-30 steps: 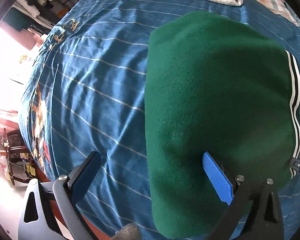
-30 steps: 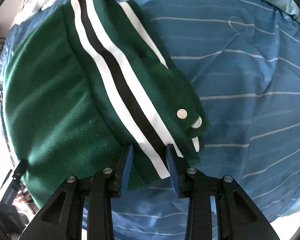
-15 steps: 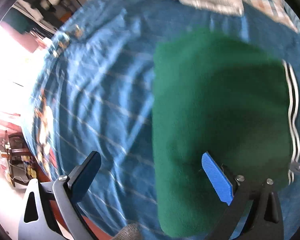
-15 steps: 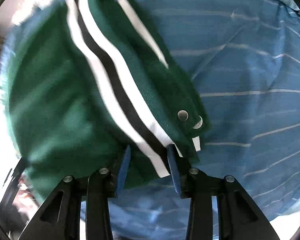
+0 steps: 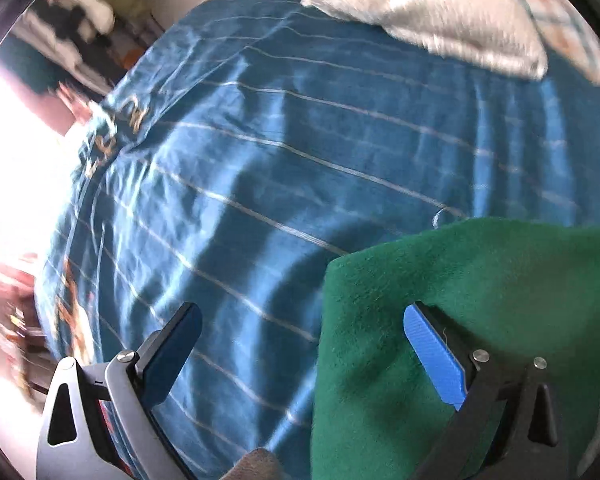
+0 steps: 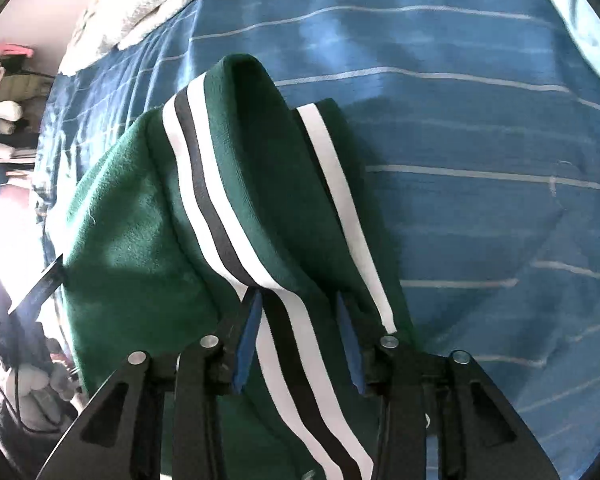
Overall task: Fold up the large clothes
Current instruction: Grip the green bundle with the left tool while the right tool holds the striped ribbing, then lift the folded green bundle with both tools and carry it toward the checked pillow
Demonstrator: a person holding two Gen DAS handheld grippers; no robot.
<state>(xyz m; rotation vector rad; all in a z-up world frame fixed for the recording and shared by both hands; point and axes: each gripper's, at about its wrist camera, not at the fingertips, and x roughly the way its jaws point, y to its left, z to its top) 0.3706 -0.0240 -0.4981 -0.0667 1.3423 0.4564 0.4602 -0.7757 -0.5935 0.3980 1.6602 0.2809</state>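
Observation:
A dark green fleece garment (image 6: 140, 240) with a white-and-black striped hem (image 6: 220, 232) lies folded on the blue striped bedspread (image 6: 480, 140). My right gripper (image 6: 298, 336) has the striped hem between its blue pads. Its jaws are opening, and the cloth still touches both pads. In the left wrist view the garment (image 5: 480, 280) fills the lower right. My left gripper (image 5: 304, 350) stands wide open at the garment's left edge. One of its fingers (image 5: 432, 356) is over the green cloth, the other over bare bedspread (image 5: 260, 160).
A white fluffy blanket (image 5: 440, 12) lies at the far end of the bed, beside a checked cloth. Shelves with stacked clothes (image 6: 0, 92) stand past the bed's left side. Bright light washes out the left of both views.
Both grippers slid across the bed and the right one brought the hem along. The garment now sits lower and further right in the left wrist view. The snap buttons have gone out of sight.

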